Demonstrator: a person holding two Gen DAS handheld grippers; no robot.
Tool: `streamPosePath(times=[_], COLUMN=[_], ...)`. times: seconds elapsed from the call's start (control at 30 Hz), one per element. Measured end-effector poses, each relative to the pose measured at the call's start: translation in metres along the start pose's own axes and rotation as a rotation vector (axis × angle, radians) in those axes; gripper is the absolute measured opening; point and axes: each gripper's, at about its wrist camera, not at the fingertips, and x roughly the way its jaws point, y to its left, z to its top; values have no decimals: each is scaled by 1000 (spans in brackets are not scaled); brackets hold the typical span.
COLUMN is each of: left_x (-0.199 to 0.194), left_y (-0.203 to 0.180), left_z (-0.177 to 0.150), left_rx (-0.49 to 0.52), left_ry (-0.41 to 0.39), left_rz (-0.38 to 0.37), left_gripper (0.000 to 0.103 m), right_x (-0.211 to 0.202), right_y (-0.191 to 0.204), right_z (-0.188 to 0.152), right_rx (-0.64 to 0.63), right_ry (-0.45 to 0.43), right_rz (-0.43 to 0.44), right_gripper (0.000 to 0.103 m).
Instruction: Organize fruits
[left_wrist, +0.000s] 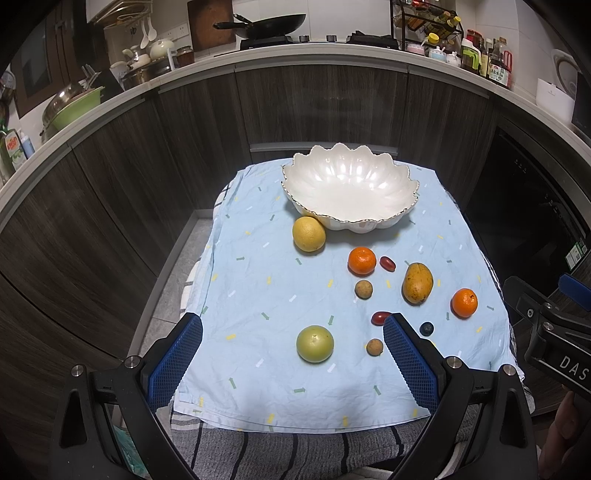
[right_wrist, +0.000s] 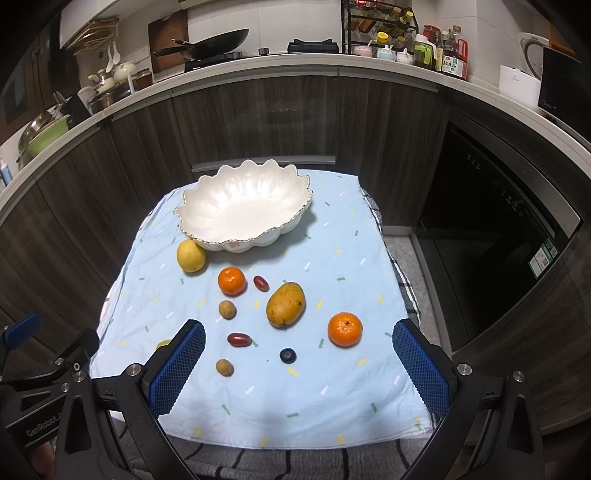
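With fingers spread wide and empty, the left gripper (left_wrist: 293, 354) and right gripper (right_wrist: 299, 360) hang low in frame; fruits, including a mango (right_wrist: 285, 304), lie scattered mid-frame, short of the empty bowl (right_wrist: 243, 210) above centre.

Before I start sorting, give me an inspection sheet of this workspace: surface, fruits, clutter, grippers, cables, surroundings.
Surface: light blue cloth over a striped cloth, wrinkled.
Job's things: white scalloped bowl empty at the far end; on the cloth lie a yellow citrus, two oranges, mango, green fruit, two red oblong fruits, two small brown fruits, blueberry.
Clutter: nothing seen.
Grippers: left gripper and right gripper both open, holding nothing, at the near edge.
Cables: nothing seen.
Surroundings: dark cabinets, counter with wok, pots, bottles.
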Motion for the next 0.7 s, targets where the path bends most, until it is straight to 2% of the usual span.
streamPosePath(times=[0.7], left_x=[-2], left_y=[-1], left_z=[0], left_rx=[5], left_ry=[2], left_rz=[-1], left_gripper=[100], right_x=[8], right_y=[2], right_z=[-3], right_rx=[1], right_ry=[5], right_rz=[5], right_gripper=[102])
